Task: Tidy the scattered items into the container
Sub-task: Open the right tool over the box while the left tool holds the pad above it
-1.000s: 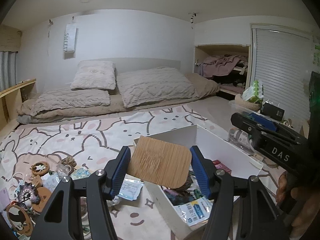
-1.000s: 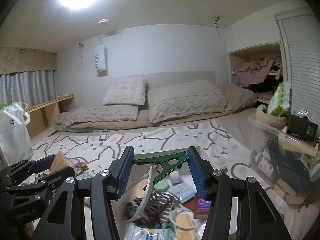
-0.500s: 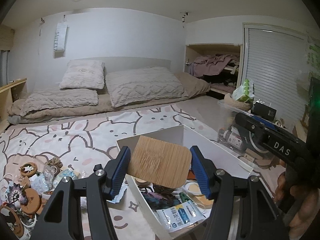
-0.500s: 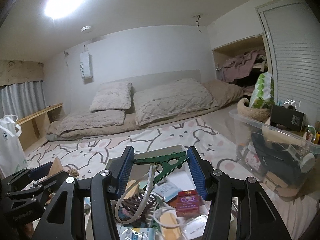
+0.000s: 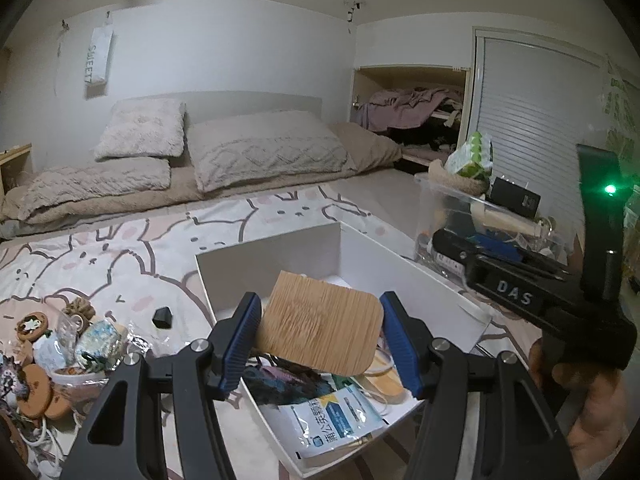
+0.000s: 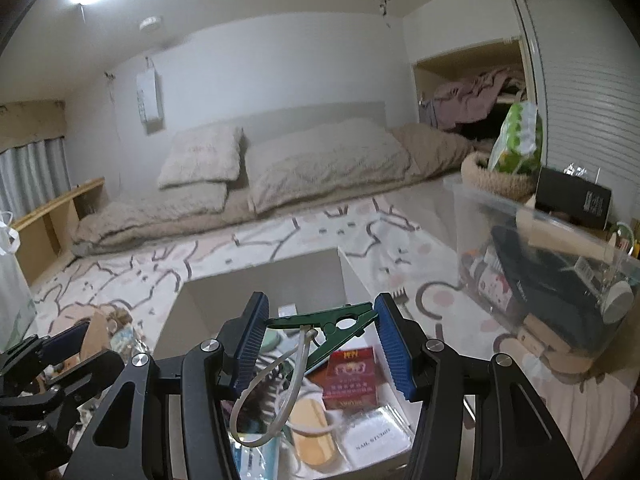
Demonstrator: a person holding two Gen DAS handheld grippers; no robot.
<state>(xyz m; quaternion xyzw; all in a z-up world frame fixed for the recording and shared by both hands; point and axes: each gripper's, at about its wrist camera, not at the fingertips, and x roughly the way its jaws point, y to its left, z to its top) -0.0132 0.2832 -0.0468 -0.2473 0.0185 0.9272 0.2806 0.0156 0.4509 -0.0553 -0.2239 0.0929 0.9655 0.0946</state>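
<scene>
My left gripper [image 5: 320, 338] is shut on a bamboo board [image 5: 320, 326] with rounded corners, held above the white box [image 5: 280, 256] on the rabbit-print blanket. In the right wrist view my right gripper [image 6: 320, 340] is shut on a green clothes peg [image 6: 324, 322] with a loop of white cord [image 6: 272, 396] hanging from it, over the same white box [image 6: 264, 280]. The box holds a red packet [image 6: 352, 376], a blue-and-white sachet [image 5: 332, 420], a tan oval piece [image 6: 314, 432] and other small items. Loose items [image 5: 60, 344] lie in a heap left of the box.
A clear plastic bin [image 6: 540, 272] full of things stands right of the box, with a woven basket [image 6: 496, 178] and a green pack on it. Pillows and bedding [image 5: 260, 152] lie at the back. A small black object [image 5: 162, 316] rests on the blanket. A white bag [image 6: 8, 272] is at far left.
Both grippers have moved forward and lower over the white box, each keeping its grip. More of the box's inside shows in both views now.
</scene>
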